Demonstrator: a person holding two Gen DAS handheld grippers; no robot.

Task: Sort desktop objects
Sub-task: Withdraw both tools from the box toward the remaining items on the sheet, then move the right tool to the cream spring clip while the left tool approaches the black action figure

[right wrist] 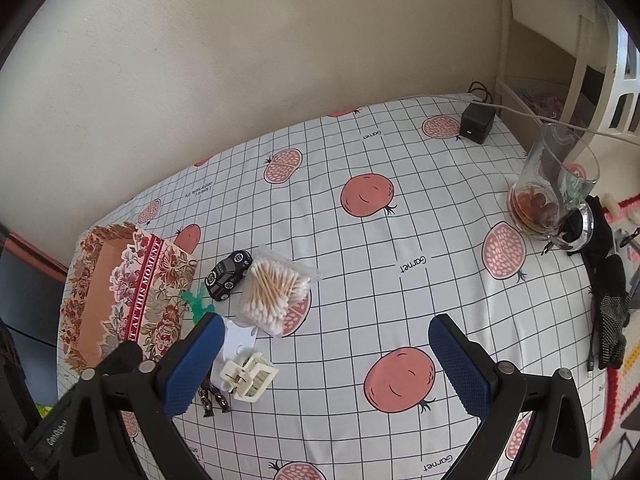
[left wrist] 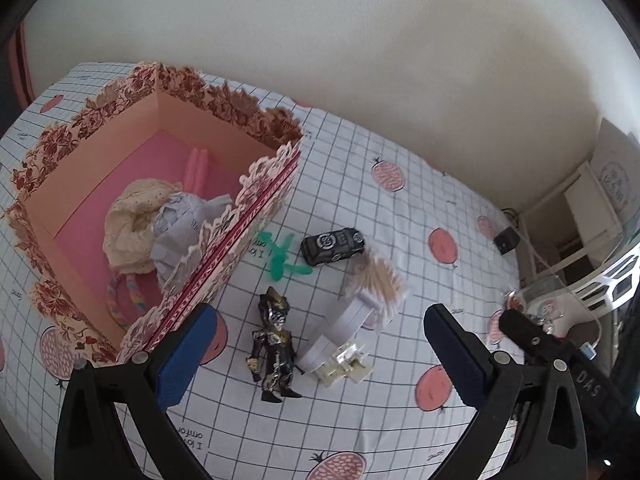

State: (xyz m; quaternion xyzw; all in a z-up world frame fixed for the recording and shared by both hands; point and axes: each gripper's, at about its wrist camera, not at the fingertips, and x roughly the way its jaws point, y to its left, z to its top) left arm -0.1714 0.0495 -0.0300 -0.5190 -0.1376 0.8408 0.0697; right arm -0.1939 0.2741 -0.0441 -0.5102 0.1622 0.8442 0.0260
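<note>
Left gripper (left wrist: 320,354): jaws spread wide and empty, hovering low over the surface (left wrist: 400,216), a grid-print cloth with pomegranates.
Between the left jaws: a dark toy figure (left wrist: 276,346) lying on the cloth, with a cream hair claw clip (left wrist: 346,362) just beside it and a white card (left wrist: 344,322) touching the clip.
Right gripper (right wrist: 326,364): jaws spread wide and empty; bare cloth lies between them.
By the right gripper's left finger: the clip (right wrist: 248,376) and the figure's legs (right wrist: 214,398), partly hidden behind the blue pad.
Further out: a clear bag of cotton swabs (right wrist: 272,294), a black toy car (right wrist: 228,274) just beside it, and a green plastic piece (left wrist: 284,256) near the box wall.
Floral box (left wrist: 256,216): open, standing left of the loose items; inside lie cream cloth (left wrist: 134,224), crumpled paper (left wrist: 180,232), a pink item and a braided ring (left wrist: 124,300).
Far right: a glass mug (right wrist: 556,184) with brown contents, a black charger (right wrist: 476,122) and cable, black gloves (right wrist: 610,300); well apart from the toys.
</note>
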